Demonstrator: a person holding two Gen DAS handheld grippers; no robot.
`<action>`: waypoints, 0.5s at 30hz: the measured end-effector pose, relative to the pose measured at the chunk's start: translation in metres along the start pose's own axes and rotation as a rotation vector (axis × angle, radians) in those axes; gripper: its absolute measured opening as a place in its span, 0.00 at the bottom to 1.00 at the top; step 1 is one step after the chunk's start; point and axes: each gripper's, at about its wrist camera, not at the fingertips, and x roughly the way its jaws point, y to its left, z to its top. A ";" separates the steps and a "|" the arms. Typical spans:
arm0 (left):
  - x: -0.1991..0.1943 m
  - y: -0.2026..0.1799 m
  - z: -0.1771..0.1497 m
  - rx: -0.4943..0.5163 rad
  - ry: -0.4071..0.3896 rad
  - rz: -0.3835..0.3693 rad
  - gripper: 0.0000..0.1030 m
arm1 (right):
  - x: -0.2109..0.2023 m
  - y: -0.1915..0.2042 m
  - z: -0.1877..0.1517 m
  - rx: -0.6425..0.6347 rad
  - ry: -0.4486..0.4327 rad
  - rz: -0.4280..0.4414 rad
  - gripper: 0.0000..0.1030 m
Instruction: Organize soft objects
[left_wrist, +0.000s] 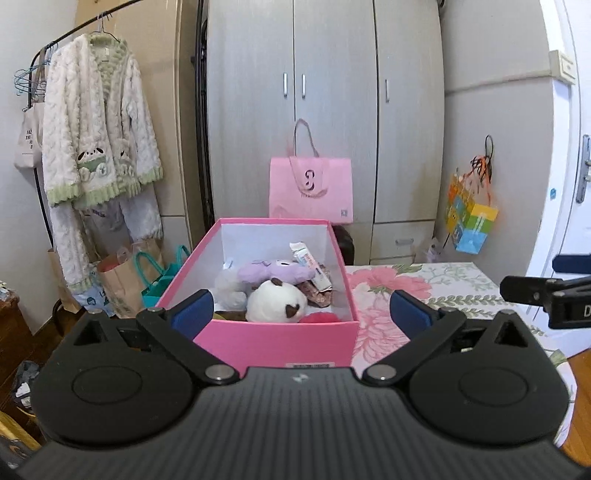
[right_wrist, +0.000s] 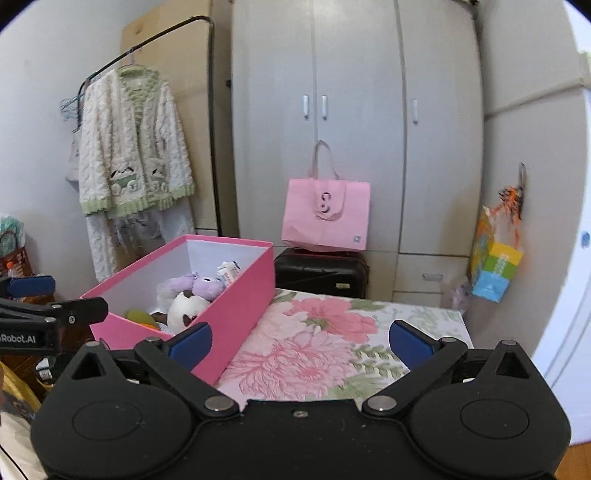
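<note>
Three grey wardrobe doors fill the far wall, with a pink paper bag standing on a black suitcase in front of them. A fluffy white and green robe hangs from a clothes rail at the left. The surface, covered by a floral cloth, carries a pink box along its left edge, reaching to the near left corner. Inside the box lie the soft toys: a white plush with brown ears near the front wall, a purple plush behind it and touching it, and something red at the front right corner. The left claw stands wide open and empty, with the box's front wall between its blue pads. The right claw is wide open and empty over the floral cloth, just right of the box.
</note>
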 end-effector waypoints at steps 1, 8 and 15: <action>-0.002 -0.003 -0.004 0.002 -0.010 0.015 1.00 | -0.004 -0.002 -0.003 0.014 -0.004 -0.013 1.00; -0.003 -0.012 -0.007 0.013 -0.032 0.054 1.00 | -0.015 0.001 -0.016 0.025 -0.010 -0.065 1.00; 0.001 -0.012 -0.008 -0.010 0.006 0.059 1.00 | -0.026 0.011 -0.018 -0.012 -0.050 -0.101 1.00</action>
